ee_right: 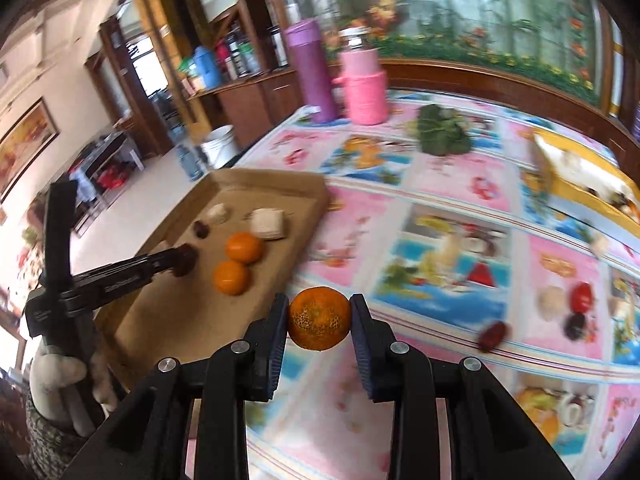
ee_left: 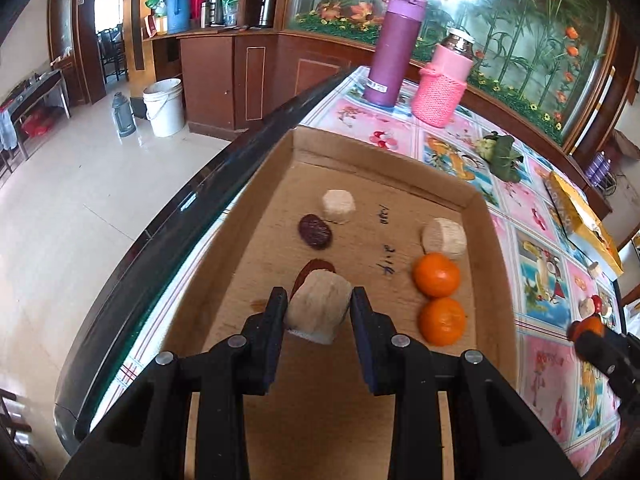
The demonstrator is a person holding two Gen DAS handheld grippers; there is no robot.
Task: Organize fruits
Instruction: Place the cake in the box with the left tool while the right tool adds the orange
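Left wrist view: our left gripper [ee_left: 319,304] is clamped on a pale fruit chunk [ee_left: 318,307], held over the cardboard tray [ee_left: 496,264]. Just beyond it lies a dark red date [ee_left: 315,231] and another pale chunk [ee_left: 338,206]; ahead to the right sit two tangerines [ee_left: 436,274], touching.

Right wrist view: our right gripper [ee_right: 319,316] grips an orange tangerine [ee_right: 319,317] above the patterned tablecloth [ee_right: 440,184]. The tray lies ahead-left, with the left gripper over it.

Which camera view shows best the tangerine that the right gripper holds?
The right wrist view: the tangerine fills the centre between the right gripper fingers. The left wrist view shows it only small at the right edge.
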